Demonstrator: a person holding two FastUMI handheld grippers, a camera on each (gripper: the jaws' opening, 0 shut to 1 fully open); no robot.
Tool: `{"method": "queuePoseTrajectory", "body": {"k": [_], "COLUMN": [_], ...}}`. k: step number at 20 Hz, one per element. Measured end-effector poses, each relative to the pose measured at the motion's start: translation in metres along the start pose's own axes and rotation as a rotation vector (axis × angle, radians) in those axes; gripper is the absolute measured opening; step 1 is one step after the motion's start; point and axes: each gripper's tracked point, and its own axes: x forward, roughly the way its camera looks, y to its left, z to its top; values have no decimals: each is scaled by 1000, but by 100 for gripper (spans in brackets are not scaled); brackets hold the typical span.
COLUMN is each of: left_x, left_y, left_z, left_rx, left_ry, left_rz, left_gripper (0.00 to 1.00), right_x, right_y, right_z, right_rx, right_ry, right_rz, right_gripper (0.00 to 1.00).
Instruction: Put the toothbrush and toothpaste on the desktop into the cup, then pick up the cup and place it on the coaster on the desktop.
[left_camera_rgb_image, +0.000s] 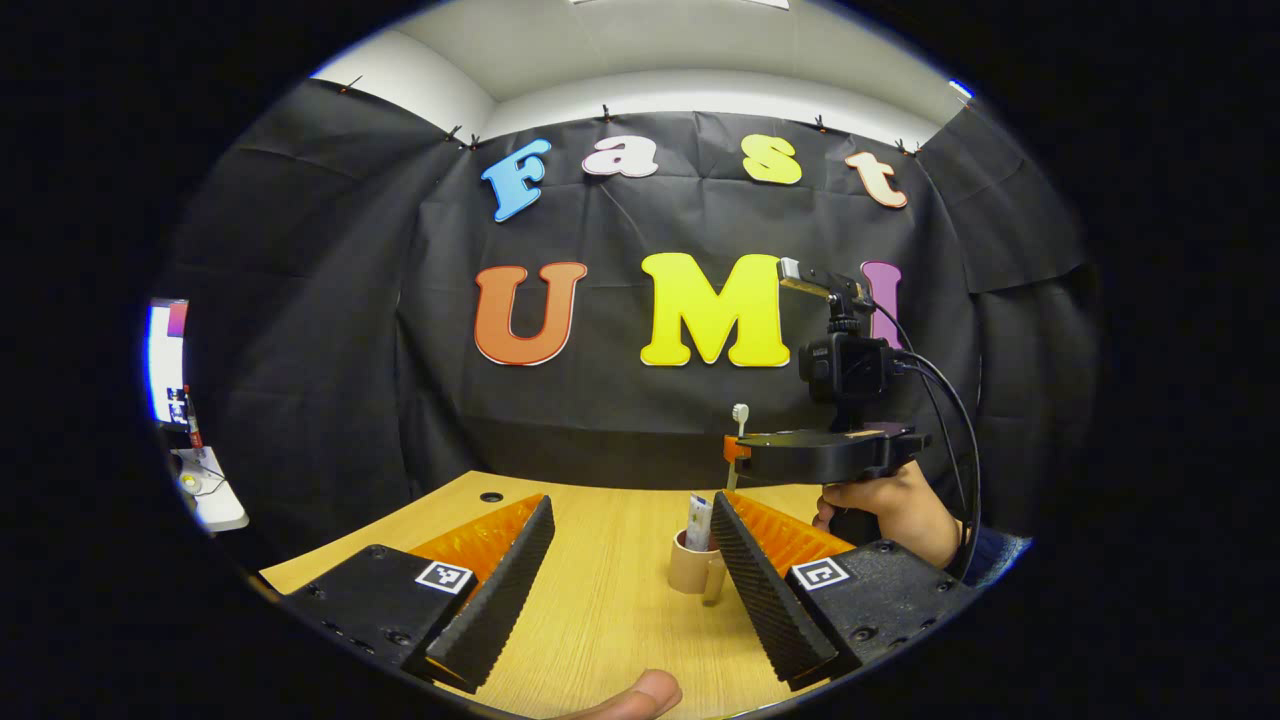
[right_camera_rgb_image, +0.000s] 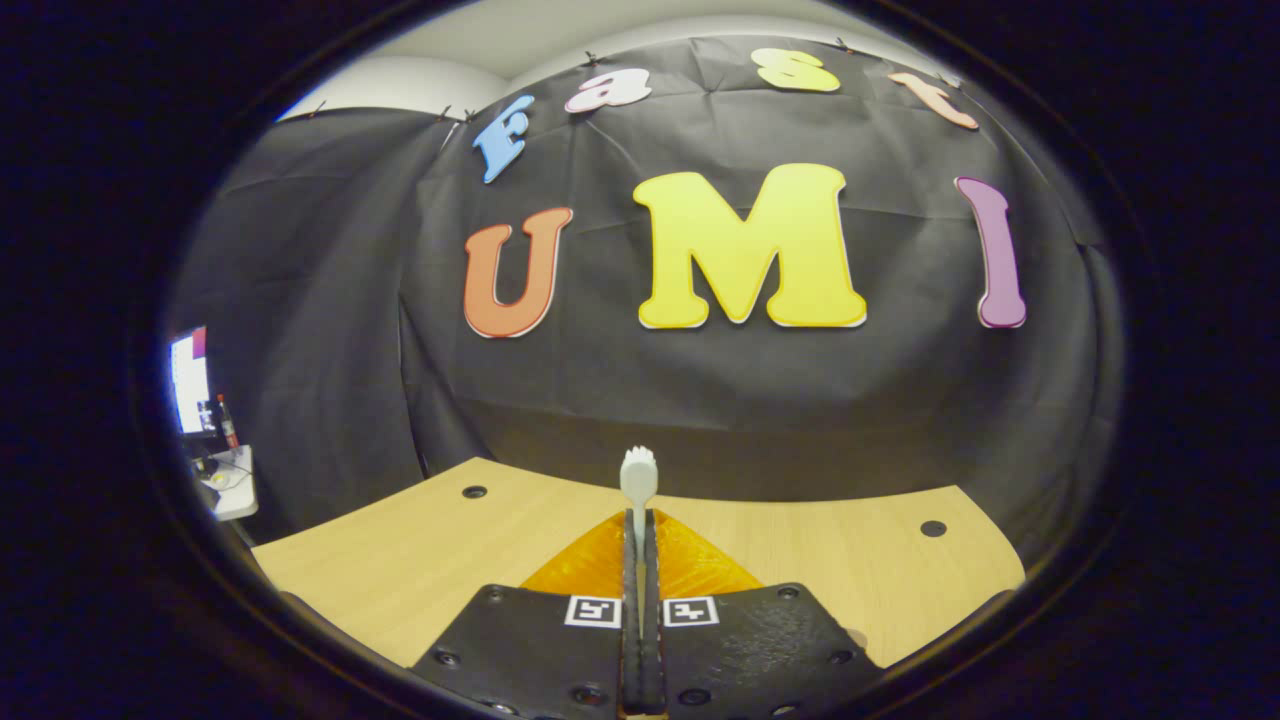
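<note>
Black tongs (left_camera_rgb_image: 620, 585) carry square markers, screws, ribbed pads, looping black cables.

We see light wooden desktop (left_camera_rgb_image: 600, 590), round cable holes near back edge. Tan cup (left_camera_rgb_image: 696, 572) stands on it, toothpaste tube (left_camera_rgb_image: 699, 522) upright inside.

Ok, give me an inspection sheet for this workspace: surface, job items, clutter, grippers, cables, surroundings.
Surface: light wooden desktop with round holes.
Job's things: cup upright on the desktop, toothpaste standing in it; toothbrush held head-up; coaster nothing seen.
Clutter: nothing seen.
Grippers: left gripper open, above the desktop, cup beyond its fingers; right gripper shut on the toothbrush, raised above the cup in the left gripper view.
Cables: black cables hang from the right gripper's camera.
Surroundings: black cloth wall; lit screen far left.
</note>
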Motion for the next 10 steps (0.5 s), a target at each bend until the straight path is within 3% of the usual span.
{"method": "queuePoseTrajectory", "body": {"k": [6, 8, 10], "left_x": [9, 13, 14], "left_y": [16, 15, 15], "left_z": [-10, -10, -12], "left_rx": [-49, -51, -53], "left_ry": [39, 43, 48], "left_rz": [32, 35, 30], "left_gripper": [100, 99, 98], "right_x": [6, 5, -2], "right_y": [-2, 4, 11], "right_z": [-8, -7, -9], "right_rx": [-4, 4, 9], "right_ry": [2, 3, 12], "right_rz": [-25, 0, 42], "right_gripper": [0, 4, 56]}}
